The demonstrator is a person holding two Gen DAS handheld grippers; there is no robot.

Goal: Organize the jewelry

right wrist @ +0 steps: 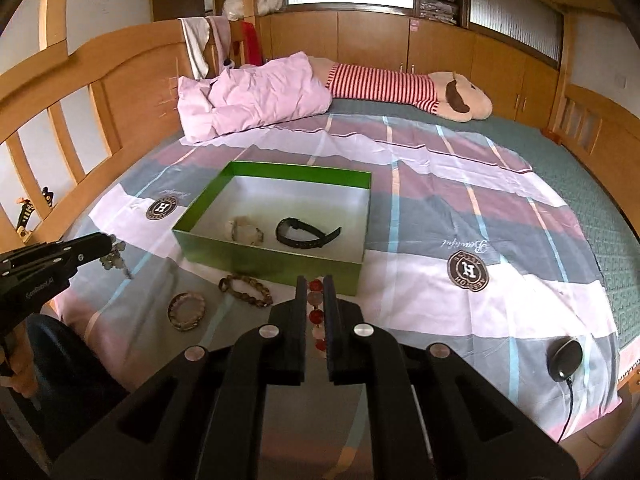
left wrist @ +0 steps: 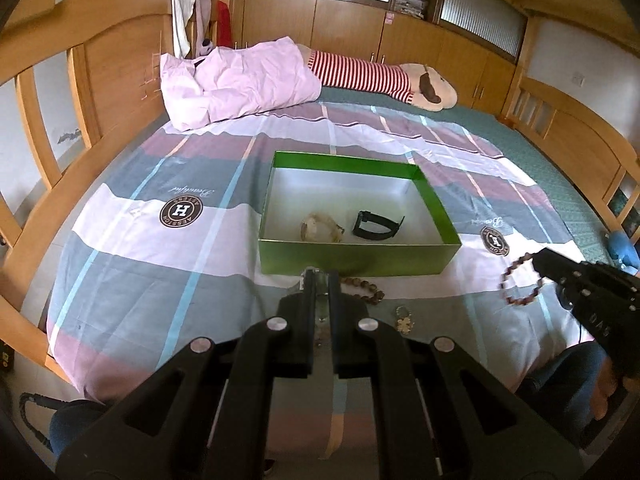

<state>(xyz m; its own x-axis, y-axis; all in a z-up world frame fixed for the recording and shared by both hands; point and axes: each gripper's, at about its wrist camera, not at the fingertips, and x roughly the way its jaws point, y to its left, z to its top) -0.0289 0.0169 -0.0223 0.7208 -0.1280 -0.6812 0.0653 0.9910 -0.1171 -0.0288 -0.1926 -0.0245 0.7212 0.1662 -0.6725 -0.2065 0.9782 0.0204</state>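
Observation:
A green box (left wrist: 352, 258) (right wrist: 272, 264) lies open on the bed. In it lie a pale watch (left wrist: 322, 228) (right wrist: 244, 231) and a black watch (left wrist: 378, 225) (right wrist: 306, 234). My left gripper (left wrist: 320, 276) (right wrist: 108, 246) is shut on a silvery metal piece of jewelry (right wrist: 116, 260), held above the bed in front of the box. My right gripper (right wrist: 316, 284) (left wrist: 536, 262) is shut on a red bead bracelet (right wrist: 316, 312) (left wrist: 520, 280), held in the air right of the box. A brown bead bracelet (right wrist: 246, 290) (left wrist: 366, 286) and a round bangle (right wrist: 186, 311) lie on the sheet before the box.
A small gold piece (left wrist: 404, 318) lies near the brown bracelet. A folded pink quilt (left wrist: 236, 80) and a striped plush toy (left wrist: 380, 76) lie at the far side. A black puck with a cable (right wrist: 564, 360) lies at the right. Wooden bed frames (left wrist: 80, 128) flank the bed.

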